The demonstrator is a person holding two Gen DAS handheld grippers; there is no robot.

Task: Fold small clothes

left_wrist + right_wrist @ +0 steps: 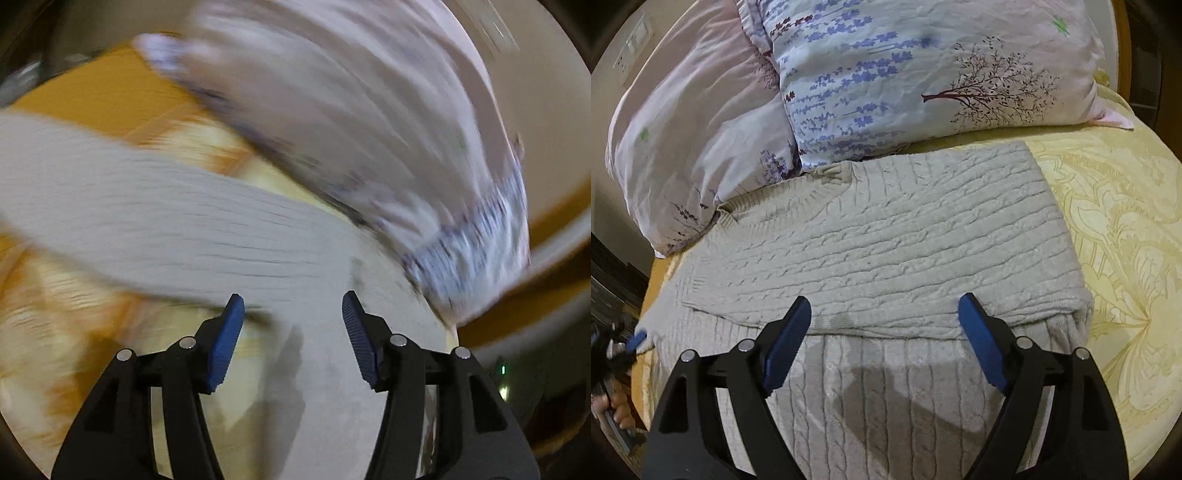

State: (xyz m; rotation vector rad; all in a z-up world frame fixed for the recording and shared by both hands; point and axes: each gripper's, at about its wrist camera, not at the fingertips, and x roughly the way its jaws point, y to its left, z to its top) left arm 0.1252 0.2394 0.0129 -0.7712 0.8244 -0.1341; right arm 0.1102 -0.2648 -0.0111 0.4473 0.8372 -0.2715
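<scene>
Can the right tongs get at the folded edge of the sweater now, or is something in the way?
Probably yes. The right tongs stand open just above the sweater, over its folded edge, with nothing between. The pillows lie at the far side, and the left tongs are off at the sweater's left edge.

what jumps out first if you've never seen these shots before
A grey cable-knit sweater fills the middle of the right wrist view, folded over on a yellow patterned bedspread. Behind it lean two floral pillows. The right gripper hovers open over the fold; the left wrist view is mostly blur.
</scene>
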